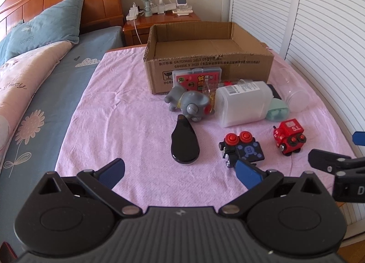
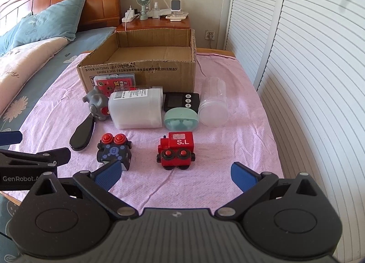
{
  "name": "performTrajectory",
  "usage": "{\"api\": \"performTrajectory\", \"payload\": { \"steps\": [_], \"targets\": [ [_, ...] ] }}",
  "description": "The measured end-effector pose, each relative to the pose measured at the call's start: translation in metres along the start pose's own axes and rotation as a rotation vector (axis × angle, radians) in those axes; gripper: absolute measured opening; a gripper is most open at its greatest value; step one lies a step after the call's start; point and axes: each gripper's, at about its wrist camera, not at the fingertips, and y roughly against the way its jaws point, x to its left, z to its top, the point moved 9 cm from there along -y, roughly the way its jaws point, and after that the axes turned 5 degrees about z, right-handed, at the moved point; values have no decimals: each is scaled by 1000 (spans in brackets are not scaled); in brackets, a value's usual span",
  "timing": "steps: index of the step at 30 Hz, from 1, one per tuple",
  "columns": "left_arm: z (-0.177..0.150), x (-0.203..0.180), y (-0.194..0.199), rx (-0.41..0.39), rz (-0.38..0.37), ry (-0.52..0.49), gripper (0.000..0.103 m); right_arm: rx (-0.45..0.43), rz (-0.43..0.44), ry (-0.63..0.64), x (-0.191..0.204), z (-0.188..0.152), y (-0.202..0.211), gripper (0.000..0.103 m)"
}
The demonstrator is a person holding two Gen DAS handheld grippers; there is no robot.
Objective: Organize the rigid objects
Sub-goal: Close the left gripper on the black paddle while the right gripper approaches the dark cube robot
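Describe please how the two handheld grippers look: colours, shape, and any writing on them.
Both the left gripper and the right gripper are matte black plastic with round pivot housings, silver rivets on angled linkage arms, and blue textured fingertip pads. White "GenRobot" lettering marks the left one's side. No cables or sleeves show.

On the pink cloth [image 2: 228, 148] there is one cardboard box [image 2: 146, 75] and two toy trains: one red [image 2: 176, 150], one black [image 2: 114, 151]. One grey elephant figure [image 2: 97, 103], one black oval case [image 2: 82, 136], one white plastic container [image 2: 136, 111], one clear jar [image 2: 213, 105], one mint earbud case [image 2: 181, 121], one black timer [image 2: 181, 102] and one red card box [image 2: 116, 83] complete the count. Two tongs are in view, left [image 1: 180, 172] and right [image 2: 174, 176].
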Motion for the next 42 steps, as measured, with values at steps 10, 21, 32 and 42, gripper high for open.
{"api": "performTrajectory", "payload": {
  "steps": [10,21,32,42],
  "targets": [
    [-1,8,-52,71,0,44,102,3,21,-4,-7,1,-14,103],
    [-2,8,-84,99,-4,40,102,27,53,-15,-14,1,-34,103],
    [-4,34,-89,106,-21,40,103,47,105,24,5,7,-46,103],
    [-8,85,-95,102,30,105,103,60,153,123,39,12,-53,103]
  ]
}}
